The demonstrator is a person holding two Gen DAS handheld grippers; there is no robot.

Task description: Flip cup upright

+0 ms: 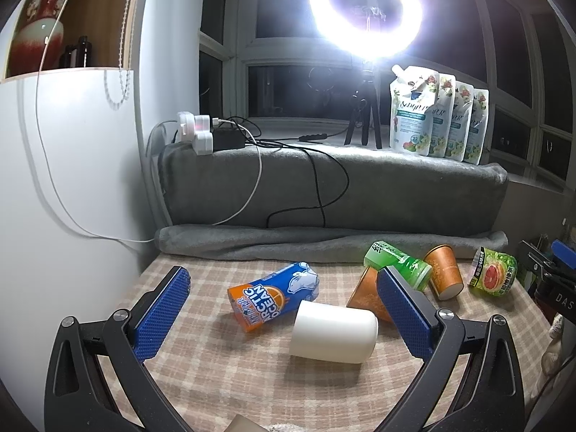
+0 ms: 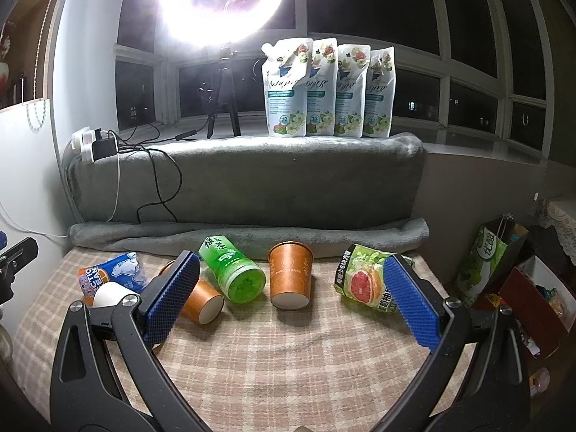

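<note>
A white cup [image 1: 333, 333] lies on its side on the checked cloth, between my left gripper's [image 1: 284, 309] open fingers and a little ahead of them. It also shows at the left of the right wrist view [image 2: 109, 294]. Two orange paper cups lie on their sides: one [image 2: 291, 276] straight ahead of my right gripper [image 2: 289, 297], bottom toward me, and one [image 2: 201, 302] behind its left finger. In the left wrist view they lie at the right [image 1: 443, 273] and behind the right finger [image 1: 367, 293]. Both grippers are open and empty.
A blue and orange can [image 1: 275, 295], a green tea bottle [image 2: 232, 270] and a grapefruit-label can [image 2: 365, 280] lie on the checked cloth [image 2: 288, 352]. Grey blanket [image 2: 252, 180] behind, with detergent pouches [image 2: 327, 90], ring light tripod [image 2: 223, 104] and cables. Bags [image 2: 504, 277] stand right of the table.
</note>
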